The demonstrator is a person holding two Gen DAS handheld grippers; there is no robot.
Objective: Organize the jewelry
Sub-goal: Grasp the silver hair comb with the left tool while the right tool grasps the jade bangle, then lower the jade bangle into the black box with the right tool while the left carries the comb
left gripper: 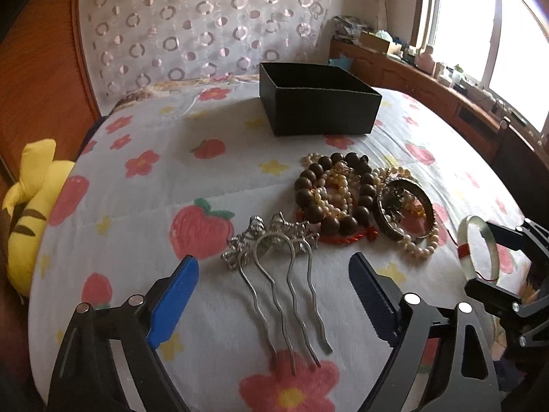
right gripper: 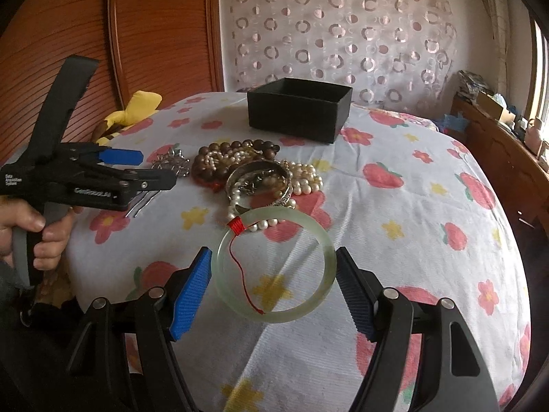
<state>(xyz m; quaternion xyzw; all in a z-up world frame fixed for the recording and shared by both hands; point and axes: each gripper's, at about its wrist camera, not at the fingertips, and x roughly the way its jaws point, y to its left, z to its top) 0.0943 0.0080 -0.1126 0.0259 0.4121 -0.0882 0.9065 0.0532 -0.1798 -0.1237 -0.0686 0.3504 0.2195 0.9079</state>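
Note:
A pale green jade bangle (right gripper: 274, 264) with a red thread sits between my right gripper's (right gripper: 272, 267) two blue pads, which press its sides; it also shows in the left wrist view (left gripper: 480, 247). My left gripper (left gripper: 274, 267) is open, its pads either side of a silver hair comb (left gripper: 278, 274) lying on the bed. A pile of dark wooden beads (left gripper: 329, 189), pearl strands (left gripper: 418, 247) and a metal bangle (left gripper: 405, 206) lies just beyond. An open black box (left gripper: 319, 103) stands further back; it also shows in the right wrist view (right gripper: 298, 110).
A floral strawberry bedspread (left gripper: 154, 189) covers the bed. A yellow plush toy (left gripper: 31, 213) lies at the left edge. A wooden headboard and patterned curtain stand behind. A wooden sideboard (left gripper: 429, 82) with clutter runs under the window at right.

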